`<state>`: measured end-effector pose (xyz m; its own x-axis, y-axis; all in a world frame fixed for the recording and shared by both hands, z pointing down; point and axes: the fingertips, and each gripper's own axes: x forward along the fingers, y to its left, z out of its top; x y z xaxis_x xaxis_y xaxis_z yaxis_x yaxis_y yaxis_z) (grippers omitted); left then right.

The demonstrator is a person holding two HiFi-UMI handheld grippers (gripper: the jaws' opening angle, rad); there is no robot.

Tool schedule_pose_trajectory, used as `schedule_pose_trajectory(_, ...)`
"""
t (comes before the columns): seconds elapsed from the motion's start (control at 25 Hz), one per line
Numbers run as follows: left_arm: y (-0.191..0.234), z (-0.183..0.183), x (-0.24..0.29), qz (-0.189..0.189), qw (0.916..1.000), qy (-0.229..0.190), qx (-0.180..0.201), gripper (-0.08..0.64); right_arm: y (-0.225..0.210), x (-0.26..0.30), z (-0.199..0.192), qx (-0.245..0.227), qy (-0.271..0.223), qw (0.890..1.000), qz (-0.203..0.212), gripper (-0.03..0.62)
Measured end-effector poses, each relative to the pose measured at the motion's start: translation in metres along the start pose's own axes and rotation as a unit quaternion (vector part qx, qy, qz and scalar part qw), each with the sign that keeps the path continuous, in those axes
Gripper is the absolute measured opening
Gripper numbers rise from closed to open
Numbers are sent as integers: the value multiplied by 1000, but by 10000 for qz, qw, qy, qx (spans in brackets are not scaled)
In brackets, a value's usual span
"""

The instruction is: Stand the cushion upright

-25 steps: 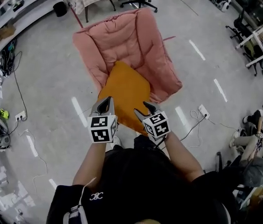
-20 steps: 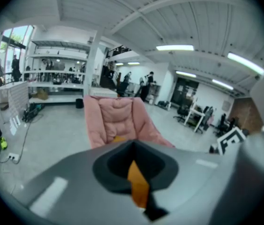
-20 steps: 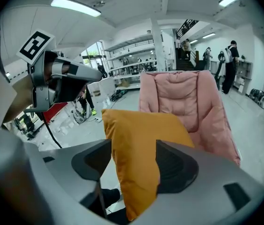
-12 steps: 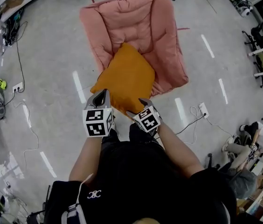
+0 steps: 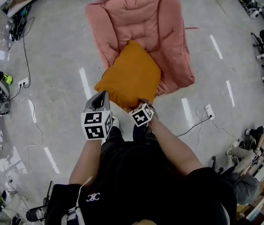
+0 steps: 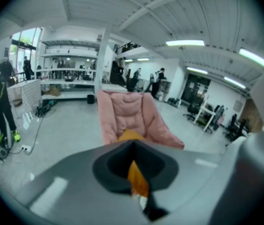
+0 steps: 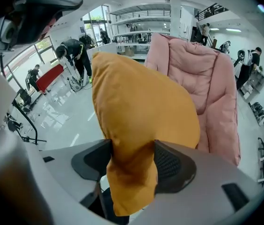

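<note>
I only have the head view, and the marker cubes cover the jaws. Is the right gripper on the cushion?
Observer: Yes, the right gripper is clamped on the orange cushion at its near corner.
Operator: And the left?
Observer: The left gripper is almost closed, with a thin strip of orange fabric between its jaws.
Operator: How does the cushion sit?
Observer: In the right gripper view it rises from the jaws, hiding part of the pink chair.
</note>
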<state>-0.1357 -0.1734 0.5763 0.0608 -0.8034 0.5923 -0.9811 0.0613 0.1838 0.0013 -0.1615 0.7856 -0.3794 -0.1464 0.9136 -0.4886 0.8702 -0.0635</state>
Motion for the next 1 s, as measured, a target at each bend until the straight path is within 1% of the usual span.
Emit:
schedule_pose_trajectory(0.12,2,4,-2,25,10000,-21,7,-5,-2,4,-1,94,25,9999,-27,239)
schedule_pose_trajectory(0.2,3,7,-2,28,10000,-27,13,-5,-5,7,0,151,45,9999,-47,184)
schedule_pose_trajectory(0.32,4,7,-1,21,10000,-28,34,-5,-12,5,4,406,17,9992,30,81)
schedule_pose_trajectory(0.4,5,7,0,9,10000,-32,33,-5,-20,1,7,450,-35,9990,37,41)
schedule_pose_trajectory(0.52,5,11,1,-26,10000,-58,34,-5,-28,-10,10,376,-93,9992,-19,28)
schedule_pose_trajectory(0.6,5,16,1,-52,9999,-94,53,-5,-35,-20,13,288,-118,9994,-153,28)
schedule_pose_trajectory(0.76,3,23,4,-129,9997,-170,96,-5,-61,-45,20,98,-230,9980,-585,25)
schedule_pose_trajectory(0.92,4,33,5,-254,9992,-258,167,-5,-94,-73,34,-89,-328,9936,-1077,21)
schedule_pose_trajectory(1.0,5,36,4,-332,9988,-282,222,-5,-109,-87,43,-272,-357,9912,-1244,20)
